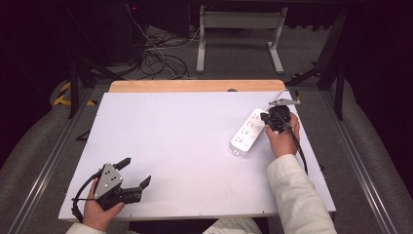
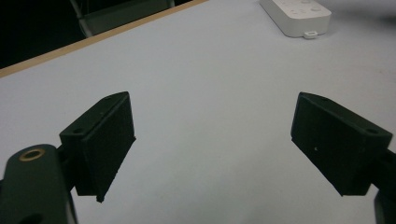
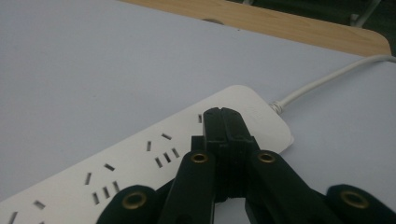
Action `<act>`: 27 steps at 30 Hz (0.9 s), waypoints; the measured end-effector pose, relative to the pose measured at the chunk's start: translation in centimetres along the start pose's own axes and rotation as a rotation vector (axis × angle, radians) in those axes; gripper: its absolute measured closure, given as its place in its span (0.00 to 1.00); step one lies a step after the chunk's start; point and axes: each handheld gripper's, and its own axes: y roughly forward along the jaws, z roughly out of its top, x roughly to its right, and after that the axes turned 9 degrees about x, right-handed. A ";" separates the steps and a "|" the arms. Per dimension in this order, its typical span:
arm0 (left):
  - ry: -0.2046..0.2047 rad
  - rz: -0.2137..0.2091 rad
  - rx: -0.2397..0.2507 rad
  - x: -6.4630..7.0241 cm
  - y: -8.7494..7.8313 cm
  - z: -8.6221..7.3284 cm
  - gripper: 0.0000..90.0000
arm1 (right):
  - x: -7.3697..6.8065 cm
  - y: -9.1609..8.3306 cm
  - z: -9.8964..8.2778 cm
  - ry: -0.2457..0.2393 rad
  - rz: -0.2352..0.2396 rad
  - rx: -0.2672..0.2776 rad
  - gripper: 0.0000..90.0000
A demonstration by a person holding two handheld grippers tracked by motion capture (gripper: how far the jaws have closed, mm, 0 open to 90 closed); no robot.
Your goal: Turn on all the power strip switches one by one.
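A white power strip (image 1: 248, 131) lies at an angle on the right side of the white tabletop (image 1: 185, 146), with its white cord (image 3: 327, 79) running off toward the far edge. My right gripper (image 1: 266, 117) hovers over the strip's far end, jaws pressed together with nothing between them; in the right gripper view its tips (image 3: 222, 114) sit just above the strip (image 3: 140, 163) and its sockets. My left gripper (image 1: 137, 171) rests at the near left corner, jaws wide apart over bare table (image 2: 210, 116). The strip's near end (image 2: 299, 16) shows at the top of the left gripper view.
A wooden board edge (image 1: 195, 86) runs along the far side of the table. Beyond it stand a grey metal frame (image 1: 241, 34) and tangled cables (image 1: 156, 53) on the floor. Metal rails (image 1: 48, 161) flank the table.
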 end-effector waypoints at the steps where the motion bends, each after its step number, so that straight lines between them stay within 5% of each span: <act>1: -0.001 0.000 0.000 0.0 0.0 0.0 0.15 | 0.2 0.2 0.0 -0.002 0.001 -0.001 1.00; 16: 0.002 0.003 -0.005 -0.1 0.0 0.0 0.15 | 1.4 1.8 -0.7 -0.045 -0.049 -0.022 1.00; 27: 0.000 0.003 -0.007 -0.1 0.1 -0.1 0.15 | 1.3 2.4 -1.0 -0.042 -0.021 -0.037 1.00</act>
